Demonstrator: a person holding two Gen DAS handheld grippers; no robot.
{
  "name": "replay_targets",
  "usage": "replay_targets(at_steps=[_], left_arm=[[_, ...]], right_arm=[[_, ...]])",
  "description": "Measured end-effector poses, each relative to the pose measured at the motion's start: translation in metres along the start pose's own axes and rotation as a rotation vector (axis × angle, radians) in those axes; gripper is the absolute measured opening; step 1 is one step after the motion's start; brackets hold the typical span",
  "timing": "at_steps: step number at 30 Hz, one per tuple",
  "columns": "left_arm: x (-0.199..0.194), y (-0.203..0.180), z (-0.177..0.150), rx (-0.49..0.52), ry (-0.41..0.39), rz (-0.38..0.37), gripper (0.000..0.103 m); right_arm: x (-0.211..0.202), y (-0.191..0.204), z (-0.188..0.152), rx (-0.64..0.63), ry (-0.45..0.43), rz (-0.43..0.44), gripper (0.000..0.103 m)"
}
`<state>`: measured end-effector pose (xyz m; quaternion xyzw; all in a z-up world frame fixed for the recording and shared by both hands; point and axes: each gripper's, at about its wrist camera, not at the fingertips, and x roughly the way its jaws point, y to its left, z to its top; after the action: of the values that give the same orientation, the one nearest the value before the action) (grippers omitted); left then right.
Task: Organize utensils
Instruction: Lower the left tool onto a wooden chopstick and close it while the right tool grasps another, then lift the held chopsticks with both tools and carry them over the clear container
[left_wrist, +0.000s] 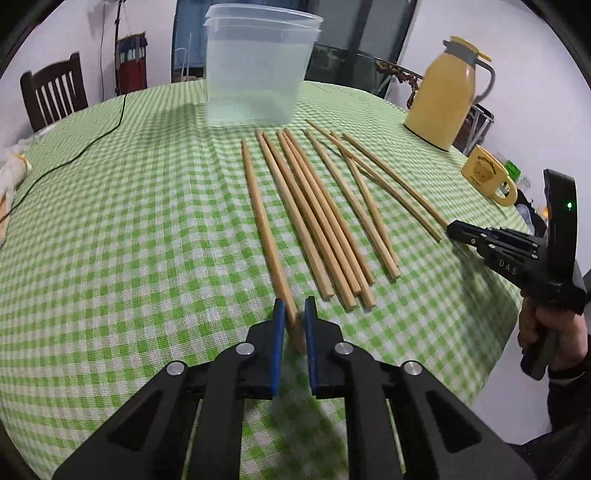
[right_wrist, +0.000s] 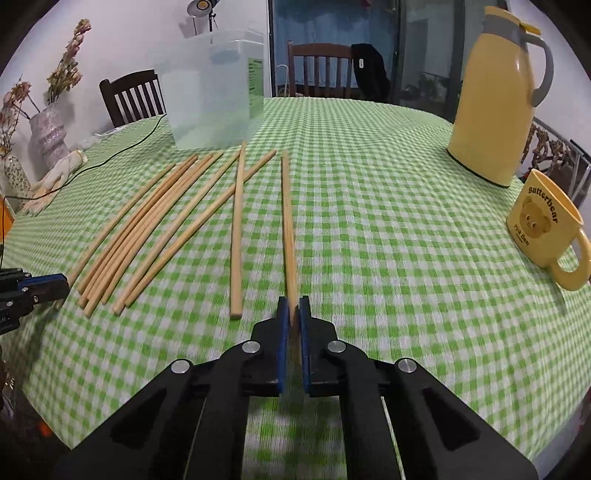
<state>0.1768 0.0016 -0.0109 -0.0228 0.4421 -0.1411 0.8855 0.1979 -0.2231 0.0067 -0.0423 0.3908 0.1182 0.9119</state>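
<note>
Several wooden chopsticks (left_wrist: 321, 229) lie side by side on the green checked tablecloth (left_wrist: 147, 221), in front of a clear plastic container (left_wrist: 258, 74). My left gripper (left_wrist: 294, 314) is shut on the near end of the leftmost chopstick (left_wrist: 263, 221), which lies between its blue pads. My right gripper (right_wrist: 293, 308) is shut on the near end of the rightmost chopstick (right_wrist: 288, 229). The remaining chopsticks (right_wrist: 147, 229) fan out to its left, below the container (right_wrist: 214, 96). Each gripper shows in the other's view: the right gripper (left_wrist: 452, 230), held by a hand, and the left gripper (right_wrist: 62, 286).
A yellow thermos jug (right_wrist: 495, 99) and a yellow bear mug (right_wrist: 543, 221) stand at the right of the table. A black cable (left_wrist: 92, 144) runs across the left side. Dark wooden chairs (right_wrist: 317, 70) ring the table. A vase of dried flowers (right_wrist: 48, 133) stands at the far left.
</note>
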Motion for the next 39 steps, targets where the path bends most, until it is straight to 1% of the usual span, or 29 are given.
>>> replay_targets(at_steps=[5, 8, 11, 14, 20, 27, 31, 35, 39], left_arm=[[0.003, -0.008, 0.005, 0.033, 0.015, 0.021, 0.008], [0.004, -0.01, 0.005, 0.046, 0.025, 0.019, 0.008], [0.001, -0.009, 0.003, 0.042, 0.031, 0.005, 0.008], [0.0, -0.008, 0.002, 0.043, 0.029, 0.005, 0.008], [0.002, -0.018, 0.002, 0.102, 0.027, 0.059, 0.009], [0.002, -0.017, 0.003, 0.09, 0.024, 0.065, 0.009], [0.0, -0.008, 0.004, 0.023, 0.016, 0.061, 0.005], [-0.012, 0.001, 0.008, -0.008, -0.021, 0.073, 0.004], [-0.032, 0.007, 0.018, -0.007, -0.078, 0.079, 0.003]], right_arm=[[0.001, 0.0, -0.001, -0.004, -0.009, -0.002, 0.006], [0.0, 0.0, -0.002, -0.01, -0.014, 0.001, 0.006], [-0.001, -0.001, -0.005, -0.005, -0.026, 0.008, 0.006], [-0.001, 0.001, -0.006, -0.015, -0.037, 0.004, 0.006], [-0.001, 0.002, -0.007, -0.022, -0.049, 0.002, 0.006], [0.0, 0.004, -0.008, -0.023, -0.055, 0.003, 0.006], [-0.001, 0.004, -0.007, -0.025, -0.056, 0.004, 0.005], [-0.004, 0.005, -0.005, -0.028, -0.06, 0.009, 0.005], [-0.019, 0.006, 0.004, -0.041, -0.116, -0.005, 0.005]])
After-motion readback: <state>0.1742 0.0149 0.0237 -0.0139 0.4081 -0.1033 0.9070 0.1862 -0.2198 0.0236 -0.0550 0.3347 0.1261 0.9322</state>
